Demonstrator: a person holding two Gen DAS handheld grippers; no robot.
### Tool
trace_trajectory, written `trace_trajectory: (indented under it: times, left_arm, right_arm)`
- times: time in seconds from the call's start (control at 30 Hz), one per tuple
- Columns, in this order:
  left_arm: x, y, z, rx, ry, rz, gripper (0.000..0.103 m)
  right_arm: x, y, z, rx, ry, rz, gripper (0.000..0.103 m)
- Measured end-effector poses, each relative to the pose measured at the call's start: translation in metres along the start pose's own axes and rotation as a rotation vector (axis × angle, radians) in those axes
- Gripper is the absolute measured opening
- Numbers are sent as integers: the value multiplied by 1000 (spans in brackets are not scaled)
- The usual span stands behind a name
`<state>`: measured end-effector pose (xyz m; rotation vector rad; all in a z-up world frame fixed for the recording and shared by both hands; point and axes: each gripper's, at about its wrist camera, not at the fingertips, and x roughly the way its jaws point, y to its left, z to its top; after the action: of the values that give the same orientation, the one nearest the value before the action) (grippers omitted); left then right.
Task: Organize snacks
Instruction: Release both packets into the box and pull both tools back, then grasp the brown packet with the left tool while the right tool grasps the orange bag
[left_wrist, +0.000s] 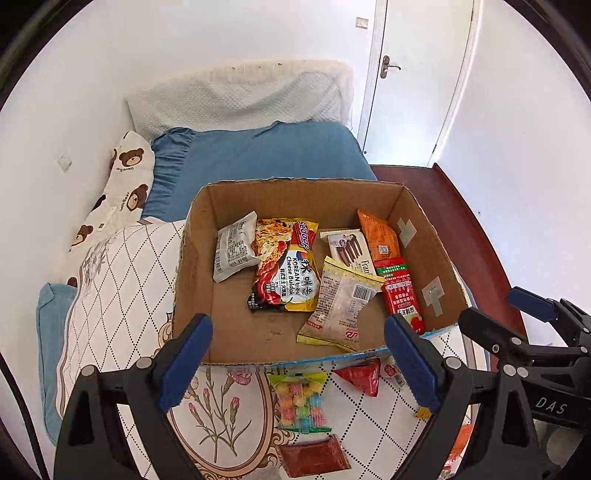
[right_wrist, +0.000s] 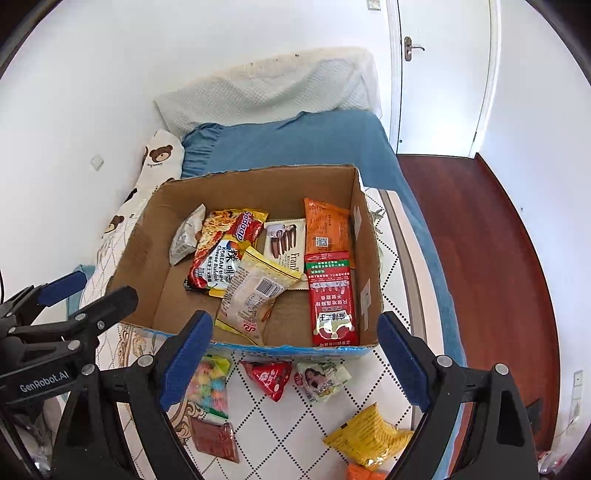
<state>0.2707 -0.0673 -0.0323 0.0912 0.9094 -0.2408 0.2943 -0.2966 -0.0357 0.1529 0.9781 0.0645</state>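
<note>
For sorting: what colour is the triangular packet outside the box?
Red triangular packet; the right wrist view shows it best.

Bright even daylight, soft faint shadows, sharp focus, strong fisheye bending, dark vignetted corners

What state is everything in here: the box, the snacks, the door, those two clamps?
Cardboard box: open-topped, partly filled.
Noodle packet: sealed, lying in the box.
Red triangular snack: outside, on the quilt.
Yellow bag: outside, crumpled.
Door: closed.
Left hand-held gripper: open, empty.
Right hand-held gripper: open, empty.
</note>
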Motion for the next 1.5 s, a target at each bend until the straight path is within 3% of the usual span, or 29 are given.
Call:
trace_trajectory:
  times: [0.33,0.5,0.67,0.9,1.0,1.13,1.23,1.3,1.37,1.4,1.43,1.5]
  left_arm:
    - [-51,-2,-19,1,-121,44,95]
    - [-57,-3,-36,14,-118,45,95]
    - [-29,-11,-78,71,-16,66,95]
    - [50,-28,-155,286,237,115,95]
    - [70,-37,-177,390,281,127,95]
    - [94,-54,-193,553,365,78,95]
    - [117,-71,-206,717,410,73,95]
    - [128,-78,-212,781,434,56,95]
    - [135,-81,-212,793,442,36,93]
    - [135,-80,-211,767,454,8,79]
    - [135,-78,-209,720,474,-30,69]
    - [133,-71,-206,595,505,-33,64]
  right_arm:
    - [-48,9,-17,24,-104,45,93]
    - [-53,0,-36,77,-88,71,93]
    - [-39,-20,-78,156,-3,74,93]
    - [6,-69,-159,310,190,24,93]
    - [20,-96,-192,401,246,9,93]
    - [36,-126,-224,496,302,6,92]
    - [52,-134,-236,509,340,30,84]
    - [64,-131,-238,484,359,35,73]
    - [75,-124,-240,452,388,42,65]
    - [79,-119,-240,427,396,39,63]
    - [82,-112,-240,395,405,37,61]
    - [87,-93,-239,309,424,60,59]
